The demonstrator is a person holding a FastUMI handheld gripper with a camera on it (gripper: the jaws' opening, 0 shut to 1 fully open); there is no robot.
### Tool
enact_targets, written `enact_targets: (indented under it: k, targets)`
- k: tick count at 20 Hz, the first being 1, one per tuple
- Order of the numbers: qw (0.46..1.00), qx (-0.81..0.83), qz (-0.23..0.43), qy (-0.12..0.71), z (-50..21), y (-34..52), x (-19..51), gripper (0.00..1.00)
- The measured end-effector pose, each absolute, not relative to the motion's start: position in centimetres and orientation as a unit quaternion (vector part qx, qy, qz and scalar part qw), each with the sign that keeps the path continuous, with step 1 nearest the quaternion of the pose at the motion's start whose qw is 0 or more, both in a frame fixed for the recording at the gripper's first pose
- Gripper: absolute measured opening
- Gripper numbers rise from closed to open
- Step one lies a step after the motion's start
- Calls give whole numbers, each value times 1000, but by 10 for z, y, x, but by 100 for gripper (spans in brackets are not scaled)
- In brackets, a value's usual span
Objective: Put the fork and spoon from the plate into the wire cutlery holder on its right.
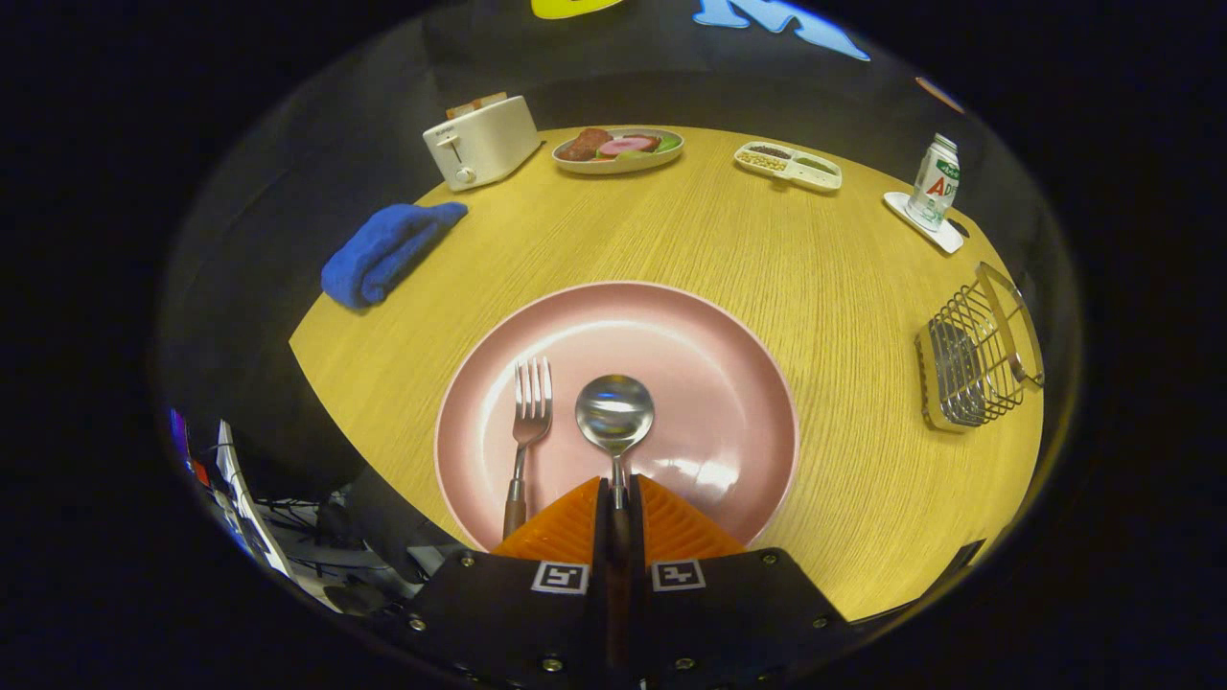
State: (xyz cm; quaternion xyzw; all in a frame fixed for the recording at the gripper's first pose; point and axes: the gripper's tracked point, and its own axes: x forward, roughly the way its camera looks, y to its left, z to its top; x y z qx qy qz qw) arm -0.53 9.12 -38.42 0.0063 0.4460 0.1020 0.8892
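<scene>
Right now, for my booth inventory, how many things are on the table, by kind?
Cutlery: 2, fork and spoon, its handle between the closed gripper fingers
Dishes: 3, pink plate, food plate, divided tray
Wire holder: 1
Toaster: 1
Blue cloth: 1
Can: 1
Coaster: 1
Total: 10

— Where do we see the gripper point(614, 498)?

— Low over the near edge of the worktop, pointing forward and tilted slightly down.

— And how do its jaws stand?

— We see them drawn nearly together, with only a narrow slit between them. The handle of the spoon point(614, 414) runs down that slit, and both fingers point(566, 522) press on it from either side.

— So it is gripped?

— We read it as clamped, yes.
</scene>
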Motion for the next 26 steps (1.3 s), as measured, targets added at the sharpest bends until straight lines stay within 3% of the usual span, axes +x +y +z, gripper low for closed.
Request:
enact_targets:
  k: [14, 18, 19, 20, 26]
  targets:
    - [924, 50, 83, 370, -308, 54, 21, 9]
    - [921, 35, 76, 381, -328, 49, 17, 9]
    - [918, 29, 77, 388, -337, 48, 15, 3]
    - [913, 28, 84, 399, -345, 51, 10, 3]
    - [892, 9, 104, 441, -377, 62, -10, 13]
